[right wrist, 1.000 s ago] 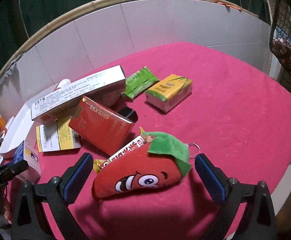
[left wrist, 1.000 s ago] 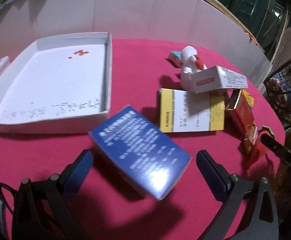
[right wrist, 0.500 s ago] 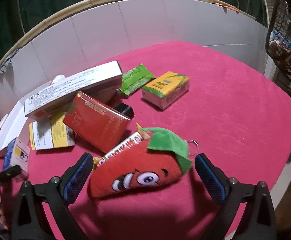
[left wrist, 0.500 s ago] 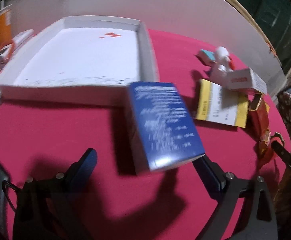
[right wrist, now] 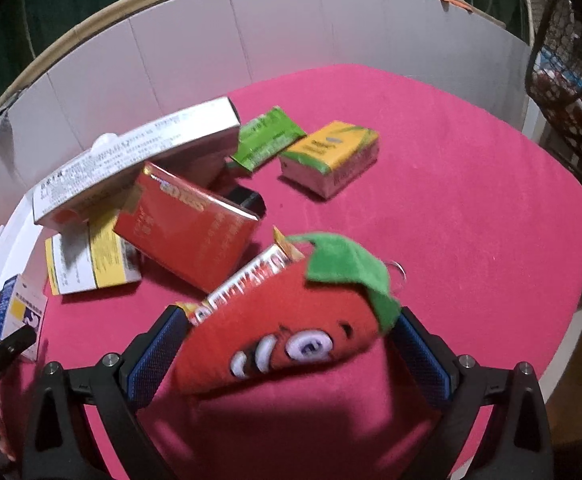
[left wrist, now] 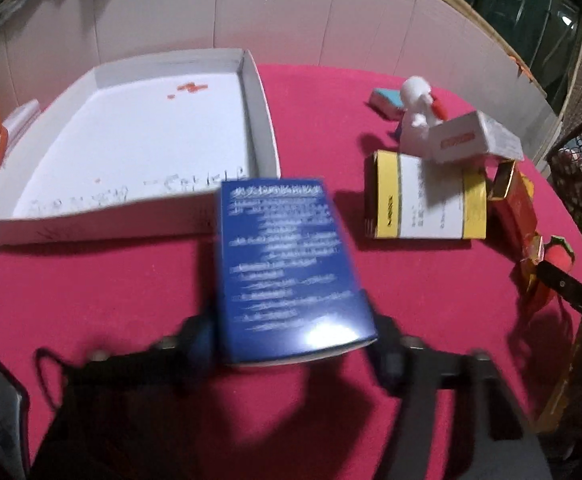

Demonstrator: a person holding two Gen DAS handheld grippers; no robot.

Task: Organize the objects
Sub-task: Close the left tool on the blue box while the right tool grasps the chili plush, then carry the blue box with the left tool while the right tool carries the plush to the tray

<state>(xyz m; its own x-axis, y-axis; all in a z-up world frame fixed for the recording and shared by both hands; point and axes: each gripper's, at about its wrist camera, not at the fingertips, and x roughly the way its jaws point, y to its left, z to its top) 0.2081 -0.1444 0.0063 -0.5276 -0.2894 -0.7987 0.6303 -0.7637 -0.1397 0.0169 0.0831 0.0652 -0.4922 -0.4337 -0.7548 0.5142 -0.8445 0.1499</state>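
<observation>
Left wrist view: blue box [left wrist: 287, 272] clamped by left gripper [left wrist: 291, 344], low grip, tilt-out risked near white tray [left wrist: 263, 120]. Plush chili [right wrist: 287, 336] squeezed by right gripper [right wrist: 287, 344]; snack packet [right wrist: 247, 280] drag-along risked.

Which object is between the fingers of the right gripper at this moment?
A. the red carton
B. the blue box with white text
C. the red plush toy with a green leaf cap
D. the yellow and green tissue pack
C: in the right wrist view the right gripper has its blue pads closed against both sides of the red plush toy, while the tissue pack lies apart on the cloth.
</observation>
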